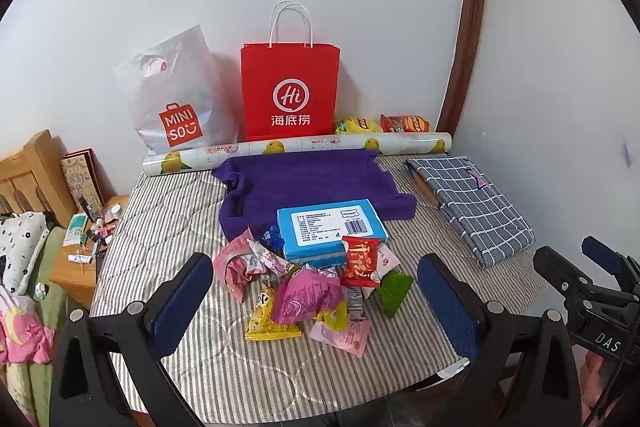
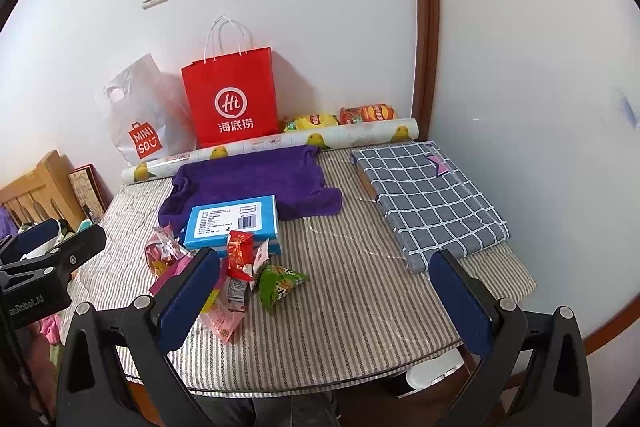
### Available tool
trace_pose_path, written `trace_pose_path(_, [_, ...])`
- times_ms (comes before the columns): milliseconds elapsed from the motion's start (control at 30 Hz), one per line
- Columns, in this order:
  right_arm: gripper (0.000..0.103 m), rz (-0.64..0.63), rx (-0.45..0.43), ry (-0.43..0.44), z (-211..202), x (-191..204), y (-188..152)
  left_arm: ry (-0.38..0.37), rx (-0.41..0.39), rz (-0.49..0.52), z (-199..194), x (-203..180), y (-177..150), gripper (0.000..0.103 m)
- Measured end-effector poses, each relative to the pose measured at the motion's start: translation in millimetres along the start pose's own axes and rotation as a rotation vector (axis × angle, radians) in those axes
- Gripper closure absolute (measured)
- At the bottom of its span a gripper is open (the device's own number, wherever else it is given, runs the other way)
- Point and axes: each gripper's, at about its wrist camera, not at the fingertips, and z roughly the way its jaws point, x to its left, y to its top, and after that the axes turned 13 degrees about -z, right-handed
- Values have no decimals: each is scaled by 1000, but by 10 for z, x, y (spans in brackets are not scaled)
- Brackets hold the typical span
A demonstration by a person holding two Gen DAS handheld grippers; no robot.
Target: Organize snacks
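Both grippers sit nearest the lens, at the near edge of the striped counter (image 1: 168, 227). Left gripper (image 1: 316, 301): jaws spread wide, nothing between them, aimed at the snack pile. Right gripper (image 2: 326, 289): also spread wide and empty, hovering over bare stripes to the right of the pile.

Landmark for positions: blue box (image 1: 332, 229), lying flat at counter centre.

- Snack pile (image 1: 308, 291): loose heap just in front of the box, some packets touching it. Red packet (image 1: 361, 261) leans on the box's front edge; green packet (image 1: 394, 290) lies in front of the box to the right; pink packet (image 1: 306, 297) and yellow packet (image 1: 270, 321) lie in front, toward the near edge.
- Purple towel (image 1: 304, 183): spread behind the box, its front edge under it.
- Red paper bag (image 1: 290, 91): upright against the wall, well behind the box. White plastic bag (image 1: 176, 99) just left of it.
- Two chip bags (image 1: 382, 124) behind the box to the right, beyond a roll of printed paper (image 1: 296, 149).
- Checked cloth (image 1: 472, 203): folded, right of the box.

Progress estimate: essentially zero. No packet sorted, grouped or bagged as far as visible; the bag interiors cannot be seen. Everything remains: separate the heap, then move the pieces to a container, presumably one of the bags.
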Motion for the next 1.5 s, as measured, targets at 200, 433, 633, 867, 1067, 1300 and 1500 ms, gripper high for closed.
trace_pose_path(200, [0, 0, 5, 10, 11, 14, -5, 2, 0, 0, -3, -7, 13, 0])
trace_pose_path(433, [0, 0, 4, 9, -2, 55, -5, 10, 2, -3, 0, -23, 18, 0])
trace_pose_path(633, [0, 3, -3, 8, -24, 70, -10, 8, 0, -4, 5, -31, 8, 0])
trace_pose_path(867, [0, 5, -8, 4, -42, 63, -16, 6, -3, -4, 7, -43, -27, 0])
trace_pose_path(1067, [0, 4, -15, 3, -70, 52, -9, 7, -3, -3, 6, -49, -33, 0])
trace_pose_path(1300, [0, 4, -17, 4, -78, 50, -6, 6, -3, -4, 4, -46, -36, 0])
trace_pose_path(1500, [0, 5, -18, 6, -80, 44, -8, 6, -3, -3, 5, -45, -36, 0])
